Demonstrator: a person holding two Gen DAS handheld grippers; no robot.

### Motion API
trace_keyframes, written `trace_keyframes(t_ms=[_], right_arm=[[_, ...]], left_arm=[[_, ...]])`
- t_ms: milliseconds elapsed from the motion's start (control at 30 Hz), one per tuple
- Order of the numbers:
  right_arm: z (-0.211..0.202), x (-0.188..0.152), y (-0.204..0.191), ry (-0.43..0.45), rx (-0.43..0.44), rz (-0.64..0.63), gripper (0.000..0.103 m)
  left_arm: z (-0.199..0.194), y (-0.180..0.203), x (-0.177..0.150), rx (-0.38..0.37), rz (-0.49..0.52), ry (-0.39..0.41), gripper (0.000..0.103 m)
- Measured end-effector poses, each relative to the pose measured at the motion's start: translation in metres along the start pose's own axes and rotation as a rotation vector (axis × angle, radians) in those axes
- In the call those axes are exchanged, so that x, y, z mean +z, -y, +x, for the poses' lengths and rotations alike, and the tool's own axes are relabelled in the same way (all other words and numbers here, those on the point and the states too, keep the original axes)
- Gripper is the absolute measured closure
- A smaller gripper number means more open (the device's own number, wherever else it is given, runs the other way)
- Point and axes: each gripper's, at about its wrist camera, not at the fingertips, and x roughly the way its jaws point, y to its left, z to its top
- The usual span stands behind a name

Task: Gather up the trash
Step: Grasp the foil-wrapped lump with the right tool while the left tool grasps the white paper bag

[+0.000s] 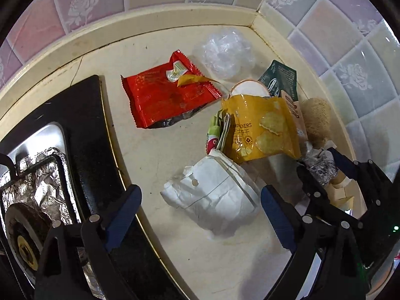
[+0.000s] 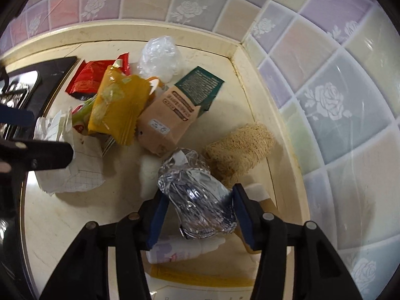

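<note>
The yellow bag [image 1: 260,127] reads "CRACKERS" beside Chinese characters; other print is illegible.

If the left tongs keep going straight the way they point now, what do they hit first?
Probably the crumpled white paper wad, which lies between the open left tongs; the yellow cracker bag lies just beyond it. Depth is uncertain.

The snack wrapper [image 1: 165,97] is red. The cracker bag [image 1: 262,127] is yellow. The foil ball [image 2: 200,200] is shiny silver. Wall tiles [image 2: 325,100] have white roses.
</note>
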Motion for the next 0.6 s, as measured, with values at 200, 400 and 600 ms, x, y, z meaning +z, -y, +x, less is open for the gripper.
trace_keyframes(t_ms=[200,400,600], right_arm=[[-0.008,-0.012,0.02,-0.004,0.086,0.165,0.057],[-0.024,-0.024,0.026,0.022,0.138,0.245,0.057],[-0.052,-0.035,0.024,0.07,0.173,0.279,0.057]], left_arm=[[0.017,0.003,0.003,0.022,-0.04,-0.026,0.008],[0.025,-0.001,0.001,-0.008,-0.11,-0.031,0.036],[0.012,0.005,-0.015,-0.027,-0.081,0.017,0.055]])
